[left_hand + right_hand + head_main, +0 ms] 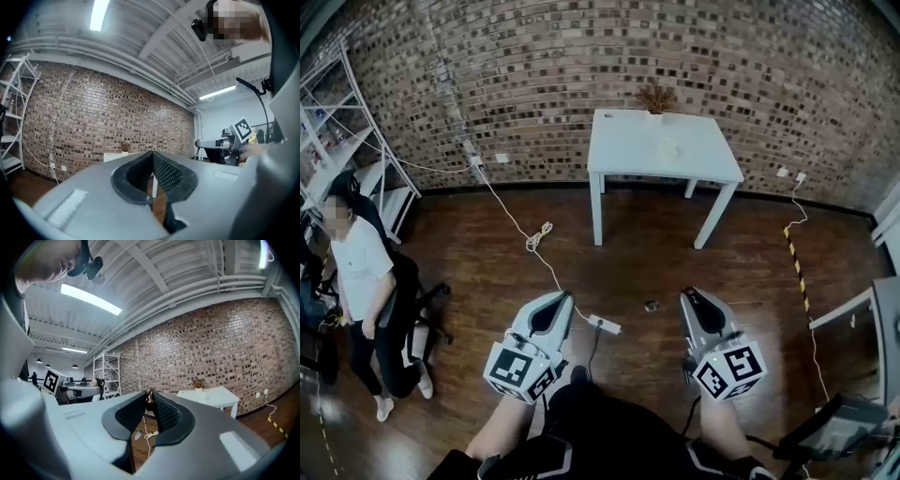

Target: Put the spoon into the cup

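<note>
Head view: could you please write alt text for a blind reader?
Grey handheld left tongs and right tongs point across a dark wooden floor toward a white table by a brick wall; a person is at left.

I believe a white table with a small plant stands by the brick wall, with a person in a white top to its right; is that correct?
Not quite: the head view shows the person in the white top to the left of the white table. The small plant and brick wall are as you say.
</note>
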`<state>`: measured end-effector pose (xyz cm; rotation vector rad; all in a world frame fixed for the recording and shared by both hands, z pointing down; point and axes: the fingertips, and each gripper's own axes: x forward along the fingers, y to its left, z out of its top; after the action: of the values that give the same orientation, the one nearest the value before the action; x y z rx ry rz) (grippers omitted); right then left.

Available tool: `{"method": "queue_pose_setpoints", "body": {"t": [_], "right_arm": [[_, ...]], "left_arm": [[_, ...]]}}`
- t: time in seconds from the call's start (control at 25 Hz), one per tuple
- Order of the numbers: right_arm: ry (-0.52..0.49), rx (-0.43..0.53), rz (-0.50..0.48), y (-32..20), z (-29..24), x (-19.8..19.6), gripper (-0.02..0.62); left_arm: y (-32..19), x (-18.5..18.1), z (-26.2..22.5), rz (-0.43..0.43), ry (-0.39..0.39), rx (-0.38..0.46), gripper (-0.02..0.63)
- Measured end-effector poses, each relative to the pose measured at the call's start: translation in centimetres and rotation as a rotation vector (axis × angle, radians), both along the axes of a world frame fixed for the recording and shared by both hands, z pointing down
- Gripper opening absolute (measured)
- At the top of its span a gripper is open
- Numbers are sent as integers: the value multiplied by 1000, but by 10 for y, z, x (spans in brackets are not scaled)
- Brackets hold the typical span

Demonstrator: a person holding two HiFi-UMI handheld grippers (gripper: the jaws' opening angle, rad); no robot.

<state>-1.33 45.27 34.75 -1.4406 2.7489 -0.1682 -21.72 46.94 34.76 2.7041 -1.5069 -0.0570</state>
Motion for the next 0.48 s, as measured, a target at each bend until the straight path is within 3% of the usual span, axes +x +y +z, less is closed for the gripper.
{"method": "queue_pose_setpoints", "body": {"t": [0.48], "right_arm": [[3,-3,60,-88,-10,-74,57]], "left_arm": [[-92,-73,-8,94,21,8,2]]}}
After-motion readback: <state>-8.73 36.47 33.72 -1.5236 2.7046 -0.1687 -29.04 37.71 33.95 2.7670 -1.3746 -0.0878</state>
